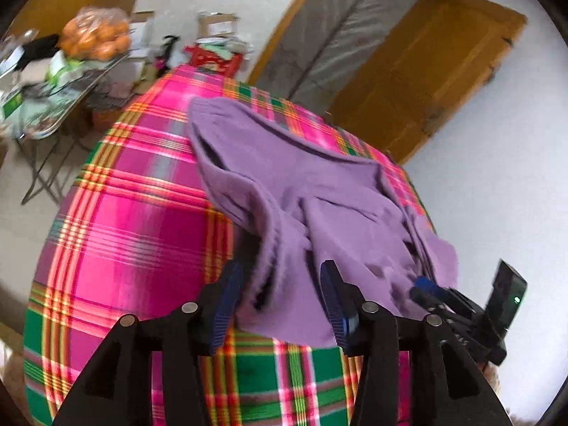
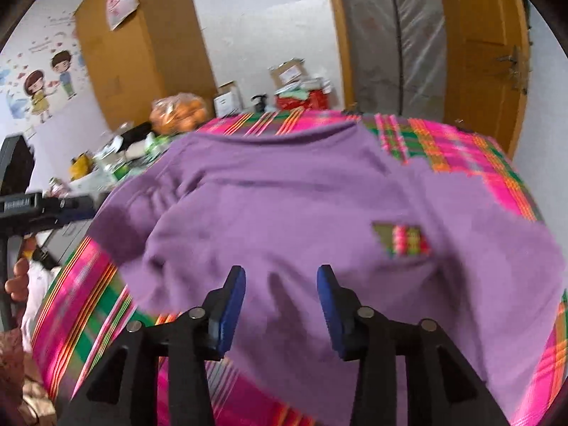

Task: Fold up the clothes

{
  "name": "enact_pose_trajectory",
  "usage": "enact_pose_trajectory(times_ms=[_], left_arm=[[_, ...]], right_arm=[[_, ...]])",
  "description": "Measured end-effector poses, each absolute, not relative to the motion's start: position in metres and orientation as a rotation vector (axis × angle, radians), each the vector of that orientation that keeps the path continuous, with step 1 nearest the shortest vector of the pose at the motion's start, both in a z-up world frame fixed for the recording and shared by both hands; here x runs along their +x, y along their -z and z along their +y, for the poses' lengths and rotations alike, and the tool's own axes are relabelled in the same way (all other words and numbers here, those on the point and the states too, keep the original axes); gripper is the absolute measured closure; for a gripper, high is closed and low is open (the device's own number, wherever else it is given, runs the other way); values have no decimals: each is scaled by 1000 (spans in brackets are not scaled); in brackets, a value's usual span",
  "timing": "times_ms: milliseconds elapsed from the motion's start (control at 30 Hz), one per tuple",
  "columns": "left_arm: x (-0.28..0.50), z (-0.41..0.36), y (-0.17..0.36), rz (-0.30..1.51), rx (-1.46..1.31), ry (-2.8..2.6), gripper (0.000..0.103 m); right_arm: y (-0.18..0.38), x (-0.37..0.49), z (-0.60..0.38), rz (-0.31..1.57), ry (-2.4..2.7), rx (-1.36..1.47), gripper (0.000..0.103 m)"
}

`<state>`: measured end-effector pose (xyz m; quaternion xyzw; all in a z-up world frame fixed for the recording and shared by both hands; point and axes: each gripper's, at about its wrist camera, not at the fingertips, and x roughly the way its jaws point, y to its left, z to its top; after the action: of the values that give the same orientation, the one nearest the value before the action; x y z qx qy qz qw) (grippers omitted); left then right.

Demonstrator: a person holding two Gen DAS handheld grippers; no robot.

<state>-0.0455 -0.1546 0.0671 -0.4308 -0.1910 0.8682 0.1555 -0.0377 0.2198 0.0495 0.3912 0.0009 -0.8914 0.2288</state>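
1. The purple knitted sweater lies spread over the bench covered in a pink, green and orange plaid cloth. From the right wrist view its ribbed hem or collar edge sits at the far side and its near edge falls just under the gripper.

2. The left gripper is released: its blue-padded jaws stand apart with a rumpled fold of the sweater between them, and neither pad visibly presses the cloth. Motion blur leaves light contact uncertain.

3. The right gripper is likewise released, jaws apart above the near part of the sweater, with nothing clamped.

4. The relation that matters: the garment stretches away from both grippers, its long axis running roughly from the near edge to the far edge of the bench. In the left view the sweater lies ahead and to the right, bunched and partly lifted, with the right gripper just beside its right-hand edge.

5. The left gripper appears at the left margin of the right view, beside the sweater's left sleeve.

6. My judgement: each gripper has its own side of the near edge in reach, so the next grasp probably takes the near corners, to be carried toward the far edge.

7. A small patch of plaid shows through the sweater on its right side; whether this is a hole or a fold I cannot tell.
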Motion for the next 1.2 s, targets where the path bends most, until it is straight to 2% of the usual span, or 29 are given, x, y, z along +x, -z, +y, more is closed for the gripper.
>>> enact_pose_trajectory(times_ms=[233,700,767,833,900,933,967,1067,1200], left_arm=[[-49,-146,-50,-490,-1328,-2567,54],[-72,-151,-18,-662,-1462,-2521,55],[-70,-152,-19,-700,-1429,-2523,60],[-69,-153,-20,-707,-1401,-2534,78],[-69,-153,-21,-701,-1384,-2548,89],[-70,-155,-21,-709,-1380,-2554,92],[-70,-157,-22,-722,-1375,-2556,92],[-63,-167,-22,-795,-1355,-2545,93],[-51,-176,-27,-823,-1326,-2575,93]], right_arm=[[-35,-24,201,87,2399,1102,58],[-22,-22,154,383,2388,1087,58],[-21,-27,154,381,2400,1110,58],[-22,-33,156,341,2399,1121,58],[-23,-35,157,308,2405,1129,63],[-23,-36,158,297,2412,1130,71],[-24,-36,159,286,2419,1130,81],[-26,-37,166,254,2435,1131,96],[-30,-36,174,227,2454,1119,97]])
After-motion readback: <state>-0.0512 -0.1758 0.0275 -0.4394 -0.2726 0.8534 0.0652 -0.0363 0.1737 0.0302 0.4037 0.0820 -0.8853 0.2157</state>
